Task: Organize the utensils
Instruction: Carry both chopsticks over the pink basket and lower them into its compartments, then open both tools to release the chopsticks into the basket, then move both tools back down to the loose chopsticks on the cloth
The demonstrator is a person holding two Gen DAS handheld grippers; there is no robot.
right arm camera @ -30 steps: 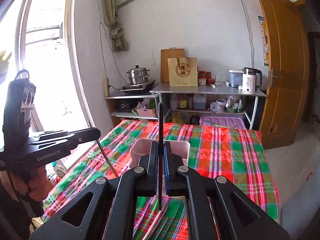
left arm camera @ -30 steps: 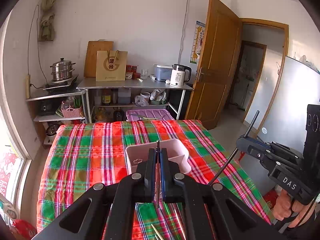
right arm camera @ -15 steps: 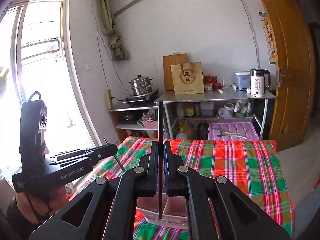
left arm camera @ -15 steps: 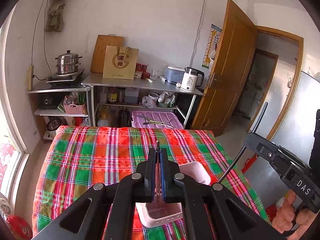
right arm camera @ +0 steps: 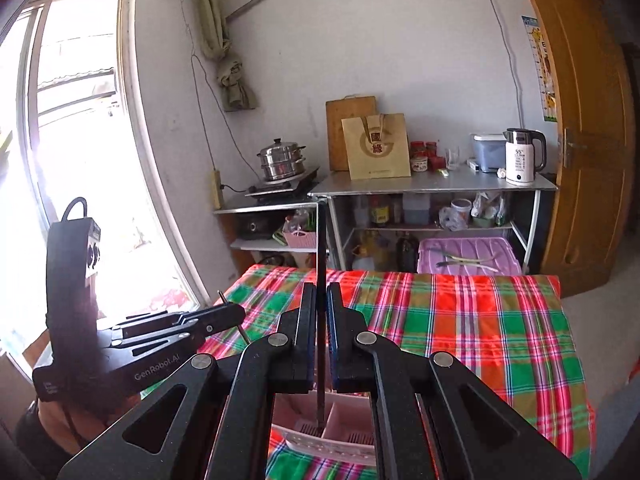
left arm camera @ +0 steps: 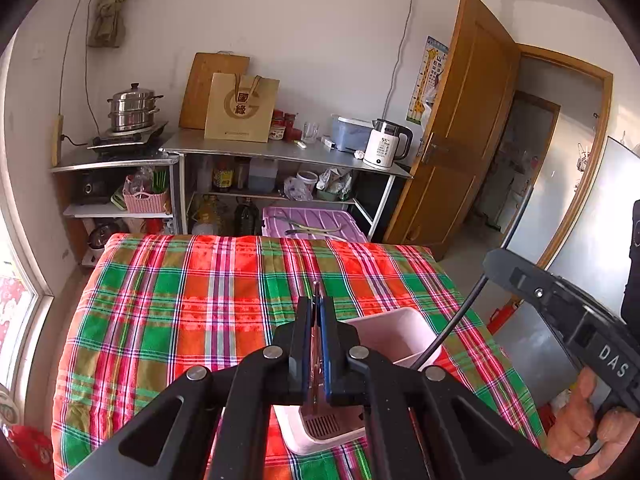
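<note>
Right wrist: right gripper (right arm camera: pixel 319 344) clamps black chopstick (right arm camera: pixel 320 300); left gripper (left arm camera: pixel 316 344) pinches thin utensil (left arm camera: pixel 316 344).

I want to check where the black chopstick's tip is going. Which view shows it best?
The right wrist view: the black chopstick runs upright between the right gripper fingers, its tip down in the pink holder. The left wrist view shows it slanting from the side, its tip hidden.

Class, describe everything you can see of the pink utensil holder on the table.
The pink utensil holder looks like pale plastic, box-shaped, open on top, with a divider making compartments and slotted drain grilles in the floor. It stands upright on the plaid tablecloth, partly hidden behind both grippers. The black chopstick in the right gripper points into one compartment.
</note>
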